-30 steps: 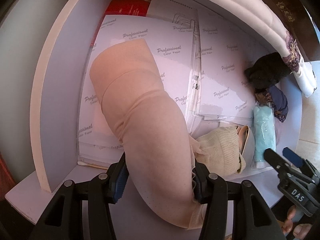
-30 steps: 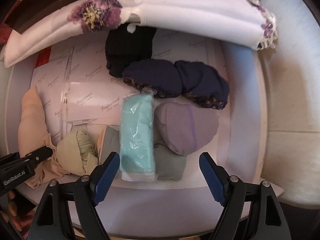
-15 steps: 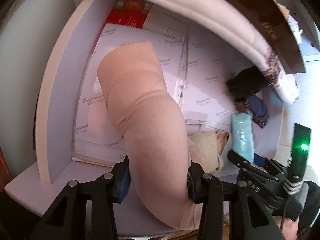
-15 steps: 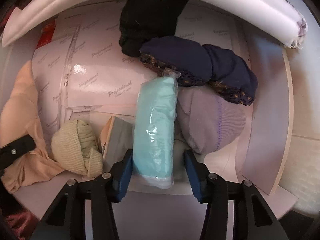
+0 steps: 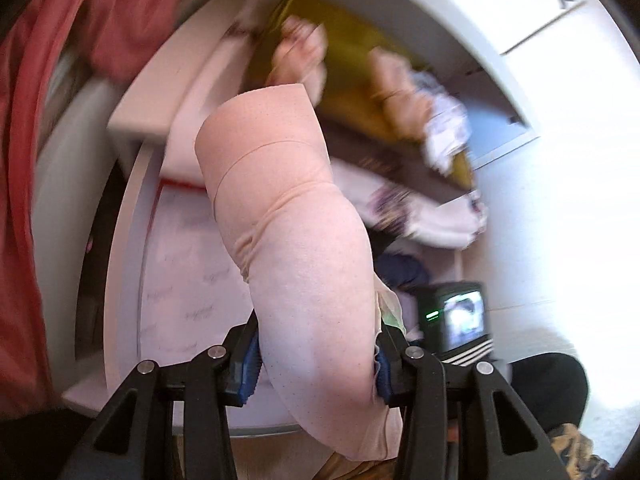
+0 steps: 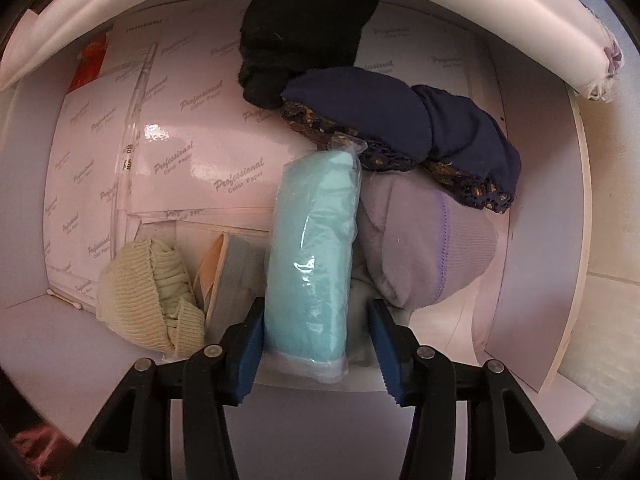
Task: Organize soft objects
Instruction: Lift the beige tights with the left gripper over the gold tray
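The left tool [image 5: 318, 364] is clamped on a long beige roll of stretchy fabric [image 5: 292, 248], held up clear of the white drawer [image 5: 132, 208]; its upper end leans away from the pads. The right tool [image 6: 318, 354] is closed around the near end of a pale turquoise cloth roll in clear plastic wrap [image 6: 314, 248], which lies in the drawer on sheets of printed paper [image 6: 192, 168]. The beige roll is gripped low and could sag or slip out as it is carried. The wrap is slick, so the turquoise roll may slide from the pads or drag its neighbours, since it touches a lilac fabric bundle [image 6: 428, 248]. In the drawer I count one black bundle [image 6: 304, 28], two navy bundles with patterned trim [image 6: 400, 120], one lilac, one cream ribbed knit bundle [image 6: 148, 296] and one grey folded piece [image 6: 236, 276].
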Available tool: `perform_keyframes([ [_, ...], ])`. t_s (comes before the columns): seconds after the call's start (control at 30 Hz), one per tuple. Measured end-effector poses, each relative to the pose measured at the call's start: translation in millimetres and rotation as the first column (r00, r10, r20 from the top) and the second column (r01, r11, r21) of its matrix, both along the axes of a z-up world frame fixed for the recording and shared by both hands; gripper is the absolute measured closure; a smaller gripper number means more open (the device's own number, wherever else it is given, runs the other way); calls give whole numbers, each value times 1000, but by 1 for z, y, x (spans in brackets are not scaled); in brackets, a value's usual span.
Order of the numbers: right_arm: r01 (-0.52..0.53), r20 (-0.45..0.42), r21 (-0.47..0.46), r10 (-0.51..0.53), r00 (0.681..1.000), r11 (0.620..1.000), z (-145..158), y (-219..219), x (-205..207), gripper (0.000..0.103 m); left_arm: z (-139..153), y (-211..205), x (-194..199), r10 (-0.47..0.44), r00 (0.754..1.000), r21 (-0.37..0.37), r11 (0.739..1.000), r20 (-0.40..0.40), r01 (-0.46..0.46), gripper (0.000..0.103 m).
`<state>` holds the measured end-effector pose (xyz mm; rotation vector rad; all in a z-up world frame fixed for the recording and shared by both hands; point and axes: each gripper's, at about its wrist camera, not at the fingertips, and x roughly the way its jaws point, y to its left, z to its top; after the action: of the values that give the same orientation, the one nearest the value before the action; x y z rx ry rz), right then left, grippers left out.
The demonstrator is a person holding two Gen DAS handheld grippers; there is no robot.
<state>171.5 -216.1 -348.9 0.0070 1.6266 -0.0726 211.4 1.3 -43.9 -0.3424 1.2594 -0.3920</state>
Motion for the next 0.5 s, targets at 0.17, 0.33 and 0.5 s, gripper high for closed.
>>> perform_keyframes([
  [0.17,-3,1,-3,3,1000,1000,1,1,-1,52,45,-13,19,-51,996,-35,998,78,54,58],
  [0.33,-5,2,-5,5,1000,1000,0,3,0,52,70,-23,56,-49,997,-110,992,61,55,58],
  [0.5,-6,3,-4,6,1000,1000,0,3,0,52,70,-37,105,-30,999,-145,989,15,31,58],
])
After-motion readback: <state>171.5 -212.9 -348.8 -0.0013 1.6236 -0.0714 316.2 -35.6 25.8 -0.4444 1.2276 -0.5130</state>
